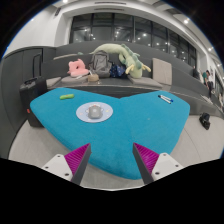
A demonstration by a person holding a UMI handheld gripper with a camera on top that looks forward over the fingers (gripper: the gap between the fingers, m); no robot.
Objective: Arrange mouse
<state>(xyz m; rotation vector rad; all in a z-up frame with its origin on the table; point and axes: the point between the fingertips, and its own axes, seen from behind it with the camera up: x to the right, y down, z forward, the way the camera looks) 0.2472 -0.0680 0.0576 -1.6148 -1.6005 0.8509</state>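
My gripper [110,158] has its two pink-padded fingers spread, nothing between them. Beyond them lies one teal table [60,125] — smooth, heart-like in outline. On it, well ahead, I see one grey mouse [95,112] sitting on one round white mat [83,115].

Grey mouse [95,112] on white pad [84,117], teal table [130,125].
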